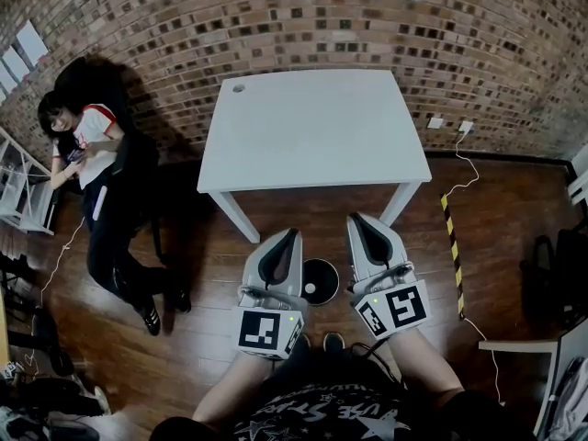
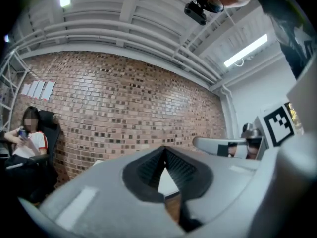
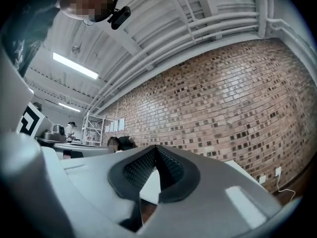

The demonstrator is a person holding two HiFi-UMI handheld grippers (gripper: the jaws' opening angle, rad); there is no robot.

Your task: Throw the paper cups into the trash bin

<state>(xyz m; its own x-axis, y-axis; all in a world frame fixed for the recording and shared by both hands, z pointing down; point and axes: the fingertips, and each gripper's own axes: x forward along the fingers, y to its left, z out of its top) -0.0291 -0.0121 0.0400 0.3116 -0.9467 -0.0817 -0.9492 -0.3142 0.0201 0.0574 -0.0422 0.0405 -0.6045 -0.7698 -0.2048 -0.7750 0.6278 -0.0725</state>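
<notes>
A small round black trash bin [image 1: 321, 281] stands on the wooden floor between my two grippers, in front of the white table [image 1: 312, 127]. Something small and white [image 1: 310, 288] lies inside it; I cannot tell if it is a paper cup. No cup shows on the tabletop. In the head view my left gripper [image 1: 295, 232] is held left of the bin and my right gripper [image 1: 355, 218] right of it, both pointing toward the table. The left gripper [image 2: 164, 148] and the right gripper [image 3: 156, 147] each have their tips touching, shut with nothing between them.
A person [image 1: 96, 168] sits in a dark chair against the brick wall at the left. A white shelf [image 1: 23, 196] stands at the far left. Yellow-black tape [image 1: 452, 246] and a white cable [image 1: 464, 168] run over the floor at the right.
</notes>
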